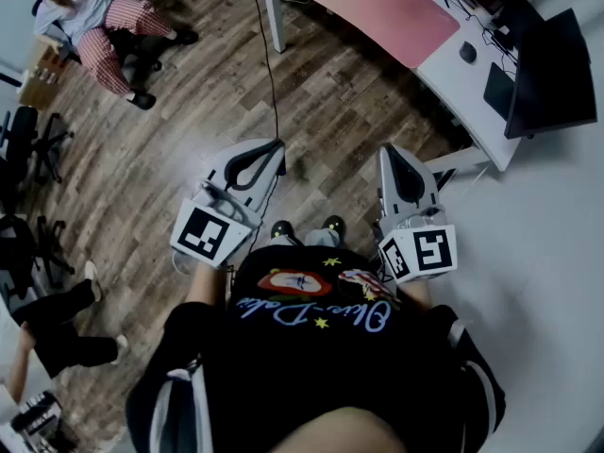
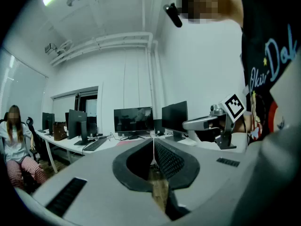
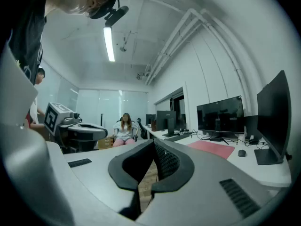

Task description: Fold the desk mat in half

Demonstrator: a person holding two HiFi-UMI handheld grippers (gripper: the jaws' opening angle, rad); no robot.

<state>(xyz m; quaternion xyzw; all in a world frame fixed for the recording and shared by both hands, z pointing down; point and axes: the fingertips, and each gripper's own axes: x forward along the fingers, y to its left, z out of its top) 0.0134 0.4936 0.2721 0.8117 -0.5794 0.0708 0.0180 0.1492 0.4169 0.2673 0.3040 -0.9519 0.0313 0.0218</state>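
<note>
The pink desk mat (image 1: 387, 9) lies flat on the white desk (image 1: 451, 74) at the top of the head view, well ahead of both grippers; it also shows in the right gripper view (image 3: 212, 149). My left gripper (image 1: 276, 145) is held in front of my body over the wooden floor, its jaws shut with nothing between them (image 2: 153, 144). To its right, my right gripper (image 1: 394, 152) is also shut and empty (image 3: 154, 146). Both point roughly level, apart from the desk.
On the desk stand a mouse (image 1: 467, 52), a keyboard (image 1: 497, 90) and dark monitors (image 1: 552, 69). A seated person (image 1: 99, 22) and office chairs (image 1: 28, 140) are at the left. A cable (image 1: 269, 64) runs across the wooden floor by a desk leg (image 1: 274, 12).
</note>
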